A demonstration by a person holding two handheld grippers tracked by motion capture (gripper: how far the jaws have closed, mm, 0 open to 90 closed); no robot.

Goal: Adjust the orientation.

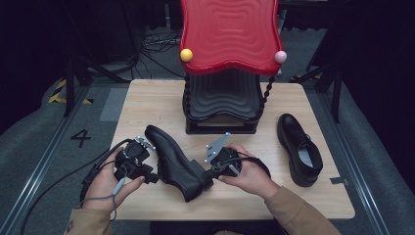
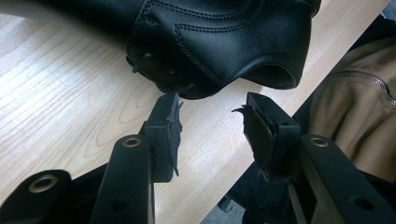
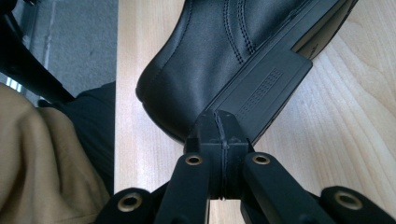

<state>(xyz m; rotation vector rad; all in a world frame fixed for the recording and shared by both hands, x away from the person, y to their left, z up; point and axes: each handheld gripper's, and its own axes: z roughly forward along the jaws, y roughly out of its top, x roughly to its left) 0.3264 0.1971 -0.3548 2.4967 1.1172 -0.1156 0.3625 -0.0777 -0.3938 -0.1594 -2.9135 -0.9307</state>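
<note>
**Black shoe on its side between two grippers**

Black shoe [image 1: 173,161] lies tipped on its side at the front middle of the wooden surface [image 1: 147,105], toe toward the far left, heel toward the person. Left gripper [image 1: 152,177] sits just beside the shoe's upper; in the left gripper view its jaws stand well apart with nothing between them, tips just short of the laced part of the shoe, pads look frayed. Right gripper [image 1: 208,174] is at the heel end; in the right gripper view its jaws are pressed together, tips up against the edge of the heel block. Cannot tell whether anything is pinched between them. Left hand [image 1: 105,183] and right hand [image 1: 252,174] come in from the bottom edge, tan sleeves [image 1: 298,215].

Second black shoe [image 1: 299,149] stands upright on its sole at the right side of the surface, well apart from both grippers, opening facing up. A red and black wavy rack [image 1: 227,34] stands at the far middle of the surface, with a yellow ball [image 1: 186,55] and a pink ball [image 1: 280,57] at its front corners.
</note>
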